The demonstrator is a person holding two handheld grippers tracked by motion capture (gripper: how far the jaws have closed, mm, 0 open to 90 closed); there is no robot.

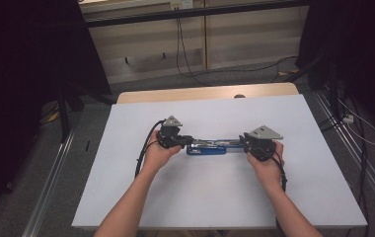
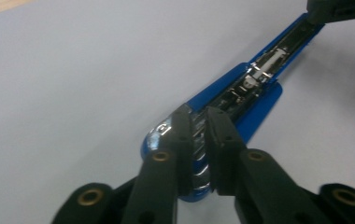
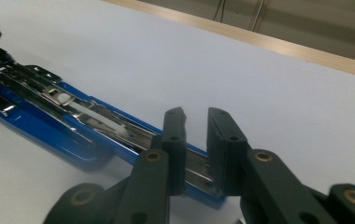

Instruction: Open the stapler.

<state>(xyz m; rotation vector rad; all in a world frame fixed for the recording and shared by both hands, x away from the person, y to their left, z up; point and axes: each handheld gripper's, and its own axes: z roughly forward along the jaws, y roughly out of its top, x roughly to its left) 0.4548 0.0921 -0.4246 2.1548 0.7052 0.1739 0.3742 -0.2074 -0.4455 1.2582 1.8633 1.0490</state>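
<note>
Both grippers are clamped on one blue stapler (image 1: 206, 146), which lies opened out flat near the middle of the white table (image 1: 215, 197), well away from every edge. Left gripper (image 1: 185, 140) pinches the stapler's left end: in the left gripper view its jaws close on the metal part at the near tip (image 2: 199, 154), the blue body running away toward the upper right. Right gripper (image 1: 244, 142) grips the opposite end; in the right gripper view its jaws squeeze the blue-edged metal rail (image 3: 195, 170), with the open staple channel and base stretching off to the left. Each hand holds its gripper from behind, left hand (image 1: 158, 155) and right hand (image 1: 267, 165), forearms coming in from the near edge.
</note>
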